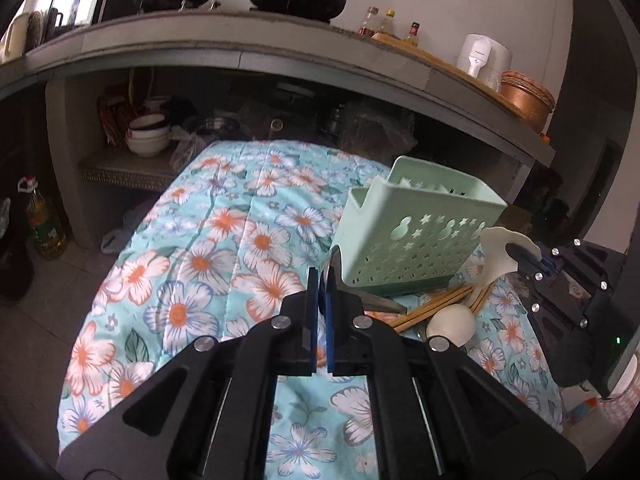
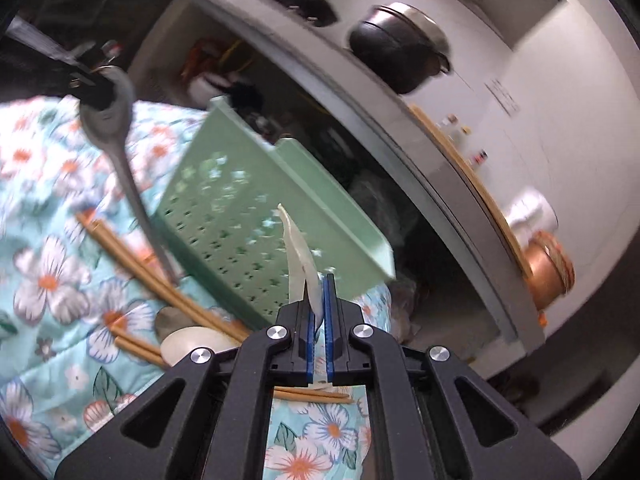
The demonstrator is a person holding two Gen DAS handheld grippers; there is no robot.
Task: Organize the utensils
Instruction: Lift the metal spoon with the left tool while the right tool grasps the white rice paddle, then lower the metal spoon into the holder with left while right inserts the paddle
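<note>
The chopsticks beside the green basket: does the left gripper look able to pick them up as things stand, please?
Probably not yet: the left gripper is shut on the metal spoon, so its jaws are taken, though the chopsticks lie close by.

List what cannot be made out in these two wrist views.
- Green utensil basket contents: left wrist view, its own walls hide them; right wrist view, motion blur.
- Metal spoon: left wrist view, mostly behind the left gripper.
- Chopsticks count: both views, ends run under basket and right gripper.
</note>
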